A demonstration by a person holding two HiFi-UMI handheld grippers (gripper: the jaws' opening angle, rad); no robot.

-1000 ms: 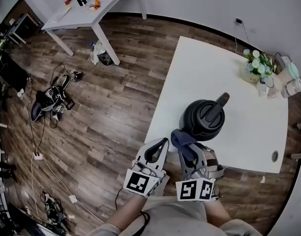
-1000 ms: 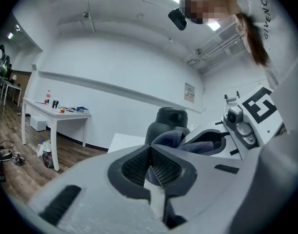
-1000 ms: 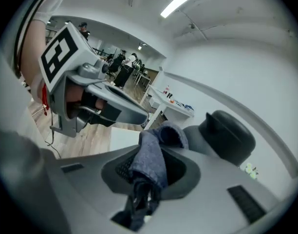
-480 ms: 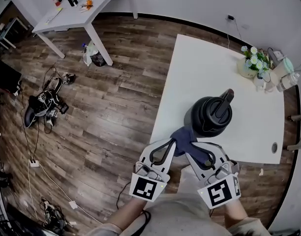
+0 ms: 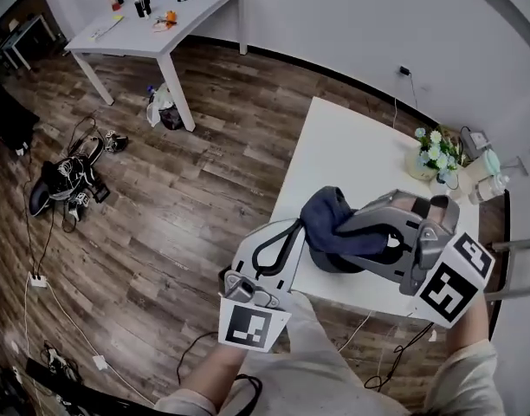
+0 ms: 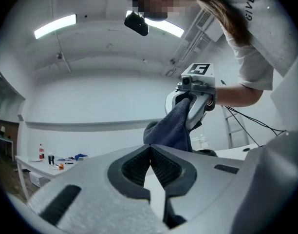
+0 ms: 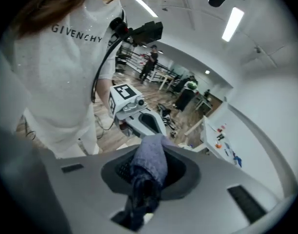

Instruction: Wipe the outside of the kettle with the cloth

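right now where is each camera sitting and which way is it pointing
Head view: on the person's head, looking steeply down at the white table; shows the person's arms, left gripper, right gripper.
Left gripper view: on the left gripper, tilted up over its shut, empty jaws toward the right gripper and the person's shirt.
Right gripper view: on the right gripper, over jaws shut on the cloth, toward the left gripper and shirt.
Shared: both gripper views face each other.

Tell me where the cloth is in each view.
Head view: cloth at centre, in the right gripper.
Left gripper view: cloth just right of centre, above the jaws.
Right gripper view: cloth low centre, between the jaws.
Shared landmark: far table with small things.
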